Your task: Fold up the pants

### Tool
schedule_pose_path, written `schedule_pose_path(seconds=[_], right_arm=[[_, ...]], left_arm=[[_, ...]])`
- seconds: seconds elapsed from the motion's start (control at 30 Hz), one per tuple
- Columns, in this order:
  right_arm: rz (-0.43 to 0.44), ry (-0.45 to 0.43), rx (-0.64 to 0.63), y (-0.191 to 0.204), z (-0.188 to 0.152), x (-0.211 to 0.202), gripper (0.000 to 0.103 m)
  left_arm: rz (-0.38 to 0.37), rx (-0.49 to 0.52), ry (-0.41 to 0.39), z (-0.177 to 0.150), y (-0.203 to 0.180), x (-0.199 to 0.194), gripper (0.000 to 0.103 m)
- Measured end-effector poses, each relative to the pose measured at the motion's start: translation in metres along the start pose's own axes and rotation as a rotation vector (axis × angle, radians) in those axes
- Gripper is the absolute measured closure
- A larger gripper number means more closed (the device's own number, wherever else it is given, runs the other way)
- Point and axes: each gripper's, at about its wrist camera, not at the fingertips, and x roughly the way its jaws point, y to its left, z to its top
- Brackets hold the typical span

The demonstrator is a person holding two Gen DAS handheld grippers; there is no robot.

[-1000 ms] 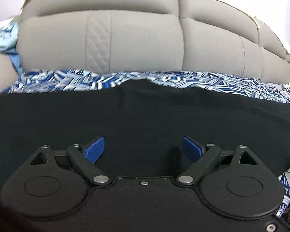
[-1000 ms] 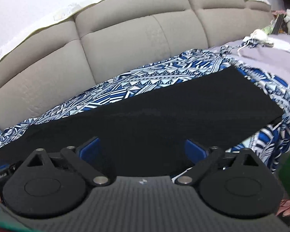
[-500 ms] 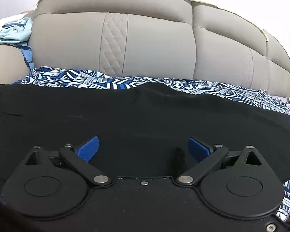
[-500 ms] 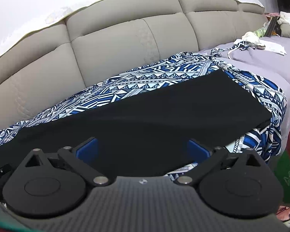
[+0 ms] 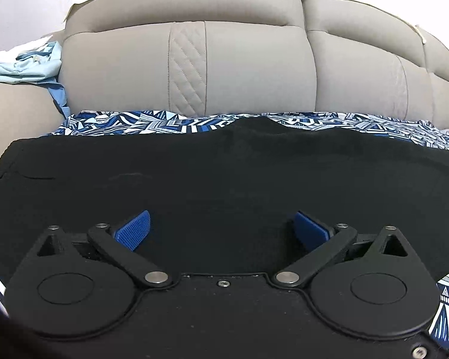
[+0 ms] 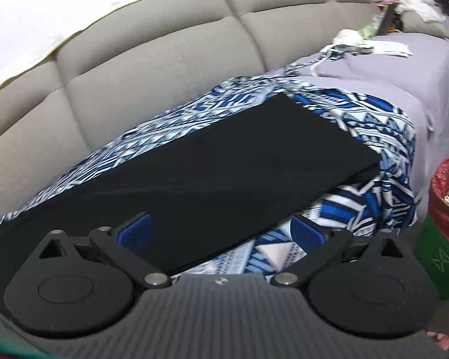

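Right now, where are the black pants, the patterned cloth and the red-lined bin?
black pants (image 6: 224,161), right wrist view, middle of the leg.
patterned cloth (image 6: 371,200), right wrist view, hanging edge.
red-lined bin (image 6: 443,257), right wrist view, green wall.

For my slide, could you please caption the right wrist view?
Open right gripper over black pants on a patterned blue cloth.

Black pants (image 5: 224,179): matt, lint-flecked cloth, smooth-lying. Patterned sheet (image 6: 359,209): thin printed cloth in blue and white. Sofa backrest (image 5: 254,68): grey-beige, faintly sheened upholstery, with a diamond-stitched quilted strip. Left gripper (image 5: 221,230) and right gripper (image 6: 221,233): matt black plastic links, bright metal pivot pins, blue ribbed pads (image 5: 133,233). Bin liner (image 6: 447,200): glossy red plastic film.
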Motion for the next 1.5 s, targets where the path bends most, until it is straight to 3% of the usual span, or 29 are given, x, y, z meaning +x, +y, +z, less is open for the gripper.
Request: schedule_pose_path(seconds=[0.17, 0.5, 0.63, 0.73, 0.83, 0.97, 1.2, 1.23, 1.33, 1.5], right_arm=[[-0.076, -0.059, 0.095, -0.037, 0.000, 0.005, 0.000], [-0.057, -0.075, 0.472, -0.110, 0.016, 0.027, 0.000], [-0.038, -0.077, 0.515, -0.120, 0.025, 0.042, 0.005], [-0.046, -0.053, 0.522, -0.122, 0.029, 0.054, 0.019], [-0.079, -0.059, 0.486, -0.117, 0.031, 0.057, 0.025], [-0.098, -0.077, 0.418, -0.104, 0.034, 0.053, 0.046], [-0.108, -0.062, 0.373, -0.092, 0.049, 0.067, 0.043], [-0.105, -0.059, 0.374, -0.092, 0.051, 0.068, 0.049], [-0.121, -0.010, 0.385, -0.093, 0.061, 0.076, 0.091], [-0.153, -0.001, 0.309, -0.061, 0.090, 0.077, 0.096]], left_arm=[[-0.002, 0.002, -0.008, -0.002, 0.000, -0.001, 0.000], [-0.007, -0.005, -0.016, -0.003, 0.002, -0.003, 0.000], [-0.006, -0.010, -0.019, -0.003, 0.003, -0.004, 0.000], [-0.005, -0.012, -0.020, -0.004, 0.003, -0.004, 0.000], [-0.008, -0.020, -0.022, -0.004, 0.004, -0.005, 0.000], [-0.010, -0.041, -0.025, -0.003, 0.007, -0.005, 0.000], [-0.020, -0.109, -0.030, 0.000, 0.014, -0.007, 0.000], [-0.021, -0.122, -0.030, 0.001, 0.015, -0.007, 0.000], [-0.032, -0.181, -0.025, 0.006, 0.020, -0.007, 0.000], [-0.037, -0.291, -0.016, 0.016, 0.037, -0.010, 0.004]])
